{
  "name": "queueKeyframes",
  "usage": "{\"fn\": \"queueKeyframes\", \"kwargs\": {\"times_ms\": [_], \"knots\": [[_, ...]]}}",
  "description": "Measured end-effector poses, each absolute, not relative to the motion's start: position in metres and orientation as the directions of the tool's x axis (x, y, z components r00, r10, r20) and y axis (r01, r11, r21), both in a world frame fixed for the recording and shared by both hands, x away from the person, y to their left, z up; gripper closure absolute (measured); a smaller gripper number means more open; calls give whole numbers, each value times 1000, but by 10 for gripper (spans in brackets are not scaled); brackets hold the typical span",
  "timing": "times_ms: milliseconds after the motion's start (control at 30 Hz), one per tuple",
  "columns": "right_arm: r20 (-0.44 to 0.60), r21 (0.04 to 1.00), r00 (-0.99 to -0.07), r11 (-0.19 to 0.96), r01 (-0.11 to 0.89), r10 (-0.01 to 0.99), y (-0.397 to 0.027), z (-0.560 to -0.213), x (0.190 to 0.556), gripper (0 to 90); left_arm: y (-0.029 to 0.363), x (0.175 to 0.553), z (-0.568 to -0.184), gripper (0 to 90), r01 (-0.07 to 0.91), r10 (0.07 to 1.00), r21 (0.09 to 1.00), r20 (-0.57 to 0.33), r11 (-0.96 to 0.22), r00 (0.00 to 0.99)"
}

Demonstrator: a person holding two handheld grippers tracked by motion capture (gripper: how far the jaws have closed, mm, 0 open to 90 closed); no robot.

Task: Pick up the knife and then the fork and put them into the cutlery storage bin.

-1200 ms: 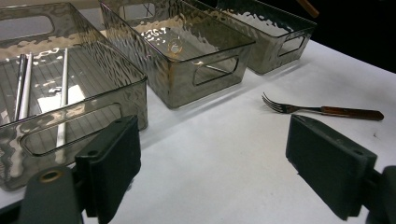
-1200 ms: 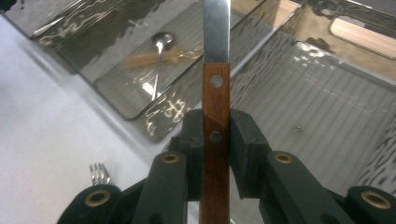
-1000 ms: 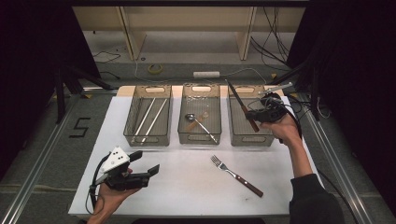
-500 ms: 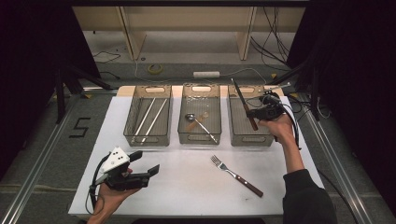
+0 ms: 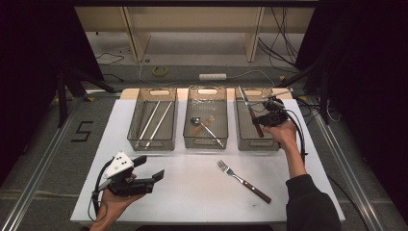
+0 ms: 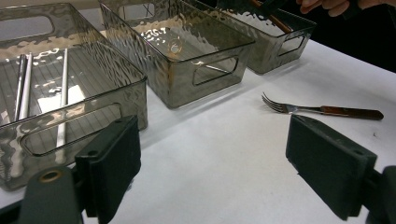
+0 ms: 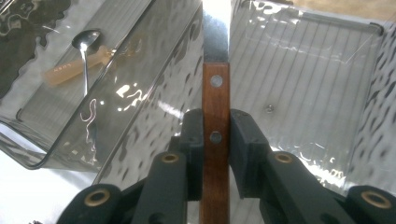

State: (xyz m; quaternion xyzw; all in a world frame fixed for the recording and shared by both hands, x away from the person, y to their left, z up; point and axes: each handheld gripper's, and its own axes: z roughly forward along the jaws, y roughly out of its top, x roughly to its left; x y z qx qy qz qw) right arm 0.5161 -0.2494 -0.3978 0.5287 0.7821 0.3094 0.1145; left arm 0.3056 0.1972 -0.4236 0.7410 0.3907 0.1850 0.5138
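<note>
my right hand-held gripper [image 5: 263,119] was clamped on a knife [image 5: 250,111], both pads pressed flat against the sides of its brown wooden handle, just below the rivets in the right gripper view [image 7: 215,140]. the knife's steel blade ran up and away from the jaws, and the whole knife sat tilted over the right bin [image 5: 275,144], the rightmost of three smoky see-through bins set in a row at the far side of the white worktop [image 5: 192,192]. i could not tell whether the knife touched the bin's floor or wall; from the high view it looked held above the inside of the bin, the blade reaching toward the back rim

my left hand-held gripper [image 5: 150,168] rested low at the near left of the worktop, its jaws spread wide with nothing between them. in the left gripper view [image 6: 219,158] only bare white surface lay between the two black pads

the middle bin [image 5: 206,142] held a spoon [image 5: 198,121] and a pale, tan-coloured piece beside it. the left bin [image 5: 150,144] held long silver chopsticks [image 5: 153,121] lying lengthwise. a fork [image 5: 243,181] with a dark wooden handle lay flat on the worktop in front of the bins, between the two hands, tines pointing toward the middle bin, well apart from either gripper
</note>
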Motion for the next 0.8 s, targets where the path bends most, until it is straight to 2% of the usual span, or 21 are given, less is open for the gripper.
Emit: {"fn": "queueKeyframes", "kwargs": {"times_ms": [600,633,667,800], "knots": [[154,556,-401,257,790,903,-241,-408,520,756,197,305,-424,175,389,769,906,-126,-168,626],[158,554,-397,252,794,904,-241,-409,520,738,197,305,-424,175,390,769,905,-127,-168,626],[167,548,-393,246,799,904,-241,-409,521,668,197,305,-424,175,390,769,905,-127,-167,626],[177,551,-405,251,796,897,-240,-407,520,597,197,305,-424,175,390,769,905,-127,-168,626]]}}
